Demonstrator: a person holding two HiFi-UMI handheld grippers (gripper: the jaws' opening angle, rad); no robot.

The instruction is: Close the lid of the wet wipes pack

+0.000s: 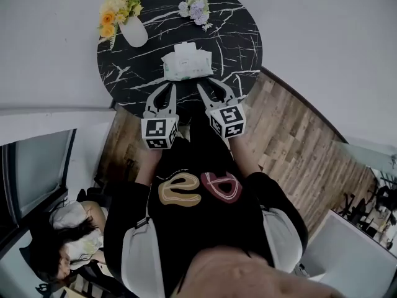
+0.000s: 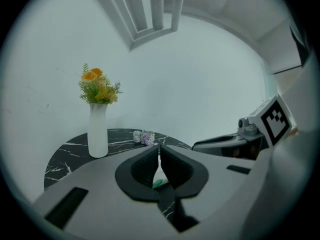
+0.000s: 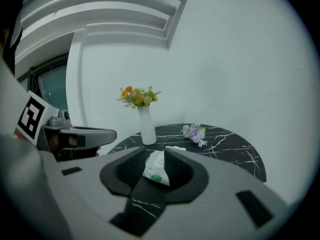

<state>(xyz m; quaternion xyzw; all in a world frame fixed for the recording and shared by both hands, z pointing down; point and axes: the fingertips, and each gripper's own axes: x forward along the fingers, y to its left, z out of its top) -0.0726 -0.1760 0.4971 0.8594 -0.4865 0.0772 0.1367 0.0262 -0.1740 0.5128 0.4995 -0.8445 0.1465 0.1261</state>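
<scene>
Hovering just short of the wet wipes pack (image 1: 186, 64) on the desk (image 1: 239, 36), left gripper (image 1: 166, 87) has jaws clenched empty, right gripper (image 1: 209, 84) has jaws apart, and the lid looks unclosed, so nothing's done yet.

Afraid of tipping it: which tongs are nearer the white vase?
Left. The left tongs sit at the left end of the wipes pack, toward the vase; the right tongs at its right end, farther off.
</scene>
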